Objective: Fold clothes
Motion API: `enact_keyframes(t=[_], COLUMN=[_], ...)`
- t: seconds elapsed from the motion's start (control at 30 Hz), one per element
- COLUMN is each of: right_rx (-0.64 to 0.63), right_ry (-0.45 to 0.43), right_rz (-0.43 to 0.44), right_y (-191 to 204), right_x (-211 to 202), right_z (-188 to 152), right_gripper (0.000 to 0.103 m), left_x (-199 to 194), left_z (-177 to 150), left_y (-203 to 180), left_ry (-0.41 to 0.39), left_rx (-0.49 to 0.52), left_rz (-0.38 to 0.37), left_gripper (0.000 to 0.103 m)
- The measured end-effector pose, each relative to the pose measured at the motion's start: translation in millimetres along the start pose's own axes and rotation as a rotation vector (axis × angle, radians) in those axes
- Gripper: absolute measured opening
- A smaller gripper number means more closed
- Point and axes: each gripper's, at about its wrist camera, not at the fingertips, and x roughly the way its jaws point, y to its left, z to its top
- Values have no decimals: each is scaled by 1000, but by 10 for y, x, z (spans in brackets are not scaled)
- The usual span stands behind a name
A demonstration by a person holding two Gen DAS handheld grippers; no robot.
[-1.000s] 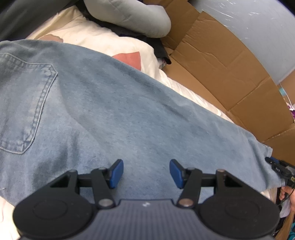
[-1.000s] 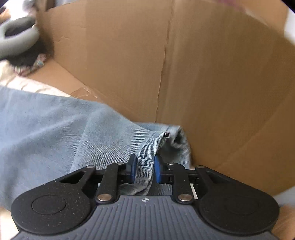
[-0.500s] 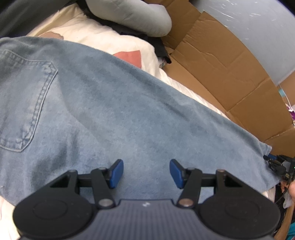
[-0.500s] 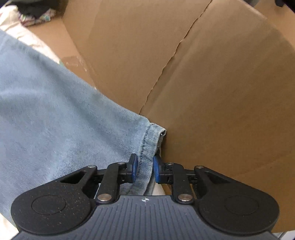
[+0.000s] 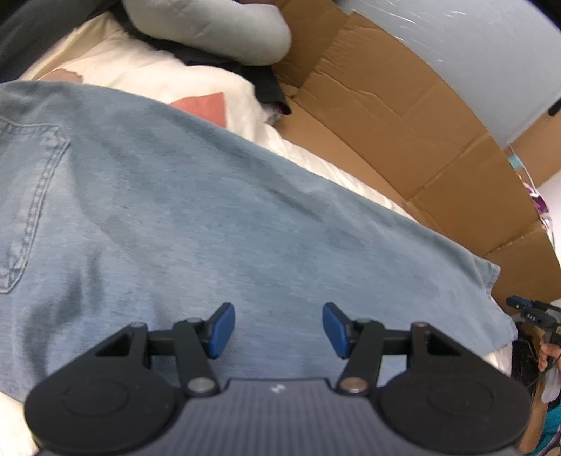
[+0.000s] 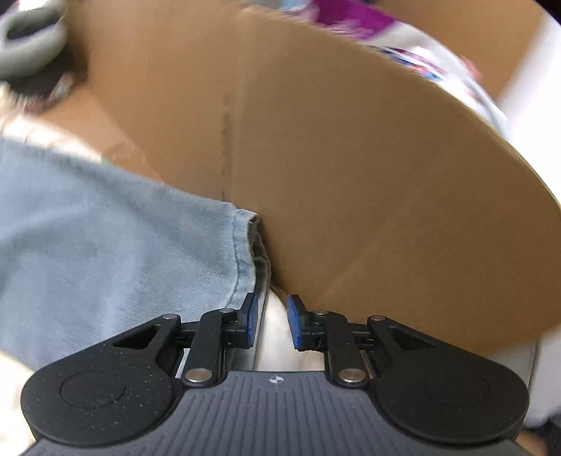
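- Looking along your left gripper [image 5: 277, 329], you see its blue pads standing well apart with nothing between them, hovering over the light blue denim jeans [image 5: 196, 224]. The jeans lie spread flat across a cream sheet [image 5: 168, 75], back pocket at the left, hem at the right near a brown cardboard wall [image 5: 413, 133]. A grey pillow [image 5: 210, 28] sits at the top, and your right gripper [image 5: 533, 312] shows at the far right edge.
- Looking along the right gripper [image 6: 271, 321], you see its jaws opening, a narrow gap between the pads. The jeans' stitched hem [image 6: 242, 252] lies against the left pad, not pinched, beside the cardboard wall [image 6: 350, 158].
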Motion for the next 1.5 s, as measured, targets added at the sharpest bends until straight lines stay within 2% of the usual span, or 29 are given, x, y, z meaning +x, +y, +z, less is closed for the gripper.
enact_keyframes(t=[0.23,0.3,0.53,0.63,0.77,0.9,1.13,1.2,1.23,1.27,1.3,1.5], right_rx=[164,233,435,566,714,760,859,874,857,840,823,744], right_ry=[-28,-42,-3,-4,-10,7,-7,-27,-23,-19,-16,15], right_rz=[12,19,82,131,245,306,399,421,408,395,382,292], right_y=[-21,-27,177,109,111,187,96,73,83,93,103,103], right_x=[-330,-391,-215,-200,-47,126,259,269,260,251,243,219], right_z=[-217,-281,-415,-547,-683,-727,-691,-668,-650,-632,-615,-584], right_gripper=[28,37,51,51,51,51,51,48,42,21,10,9], left_x=[-11,-5,13,-15,-13,41,101,71,57,61,64,-8], left_z=[-28,-50,-95,-134,-205,-243,-246,-274,-289,-314,-334,-342], left_y=[-174,-215,-405,-464,-473,-464,-581,-617,-635,-662,-690,-1028], left_ry=[-5,-1,3,-4,8,25,57,46,42,45,53,34], left_rx=[20,24,31,32,31,16,76,88,94,101,111,185], left_rz=[-28,-34,-73,-83,-78,-76,-73,-76,-77,-74,-71,-91], left_gripper=[59,59,59,59,59,59,59,59,59,59,59,59])
